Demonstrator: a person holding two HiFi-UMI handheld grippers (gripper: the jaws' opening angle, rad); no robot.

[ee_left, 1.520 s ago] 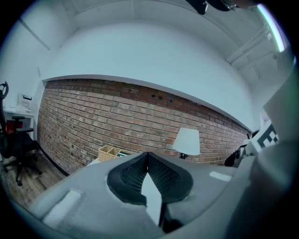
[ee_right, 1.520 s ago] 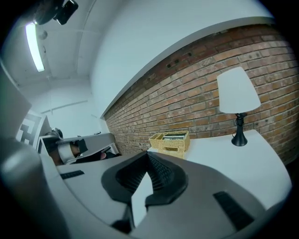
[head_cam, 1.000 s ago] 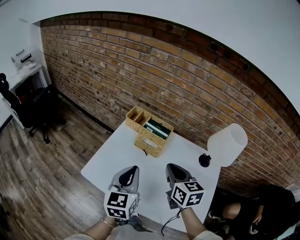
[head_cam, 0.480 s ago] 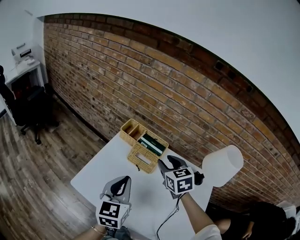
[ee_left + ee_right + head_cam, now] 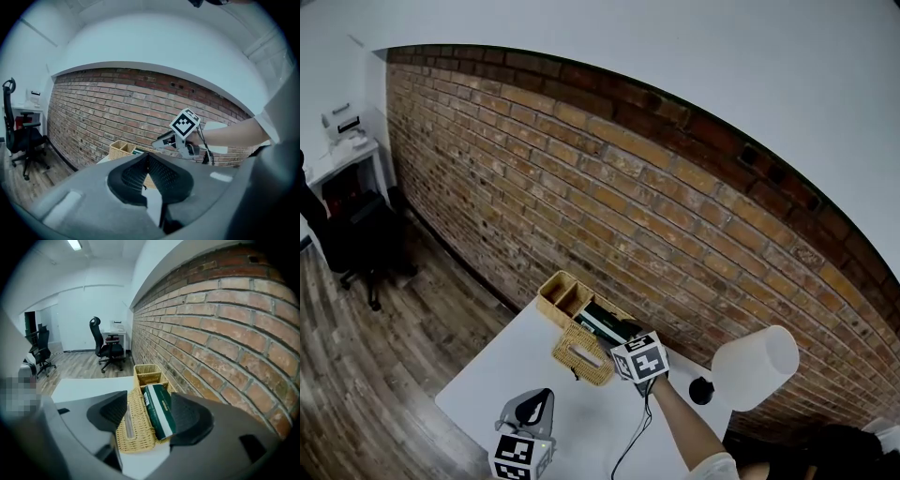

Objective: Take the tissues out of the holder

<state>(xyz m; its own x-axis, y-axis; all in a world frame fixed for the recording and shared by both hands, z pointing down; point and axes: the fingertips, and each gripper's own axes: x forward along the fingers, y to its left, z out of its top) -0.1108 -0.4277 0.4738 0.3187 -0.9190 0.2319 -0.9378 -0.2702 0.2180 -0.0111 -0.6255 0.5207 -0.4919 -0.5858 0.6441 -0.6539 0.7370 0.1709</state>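
Note:
A wicker holder stands on the white table by the brick wall. A green tissue pack lies in it, on the wall side. My right gripper reaches over the holder's near end. In the right gripper view its jaws are opening, one on either side of the holder and the green pack, with no pad pressing on them. My left gripper hangs low over the table's front edge, jaws shut with nothing in them, well back from the holder.
A white lamp shade on a black base stands right of the holder, close to my right arm. The brick wall runs just behind the holder. A black office chair stands on the wooden floor, far left.
My right gripper has travelled from the table's front edge to the holder, and its jaws have gone from shut to open. The left gripper has stayed near the front edge.

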